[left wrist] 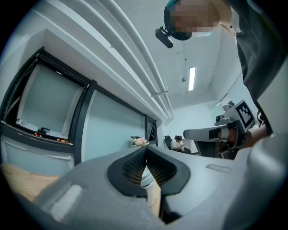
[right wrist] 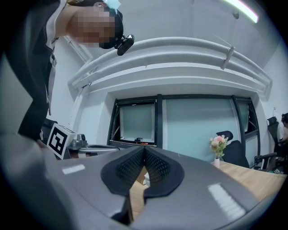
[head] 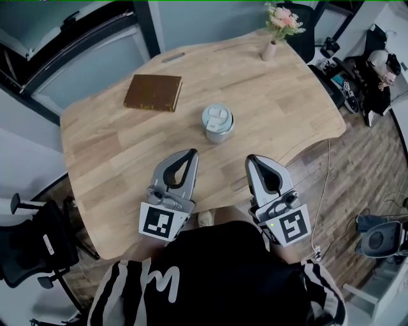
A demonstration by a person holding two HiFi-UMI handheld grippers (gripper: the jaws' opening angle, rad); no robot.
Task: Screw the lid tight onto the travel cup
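Standing near the middle of the light wooden table [head: 115, 146], the pale grey-green travel cup [head: 218, 125] carries its lid [head: 218, 116], which hides the inside. A small pink vase [head: 269, 51] at the far edge holds pink flowers [head: 282, 19]. The 2 tools, left gripper [head: 192, 153] and right gripper [head: 250, 158], hover clenched and empty at the near edge, with bare wood between them and the cup. A brown hardcover book [head: 153, 93] lies well left.
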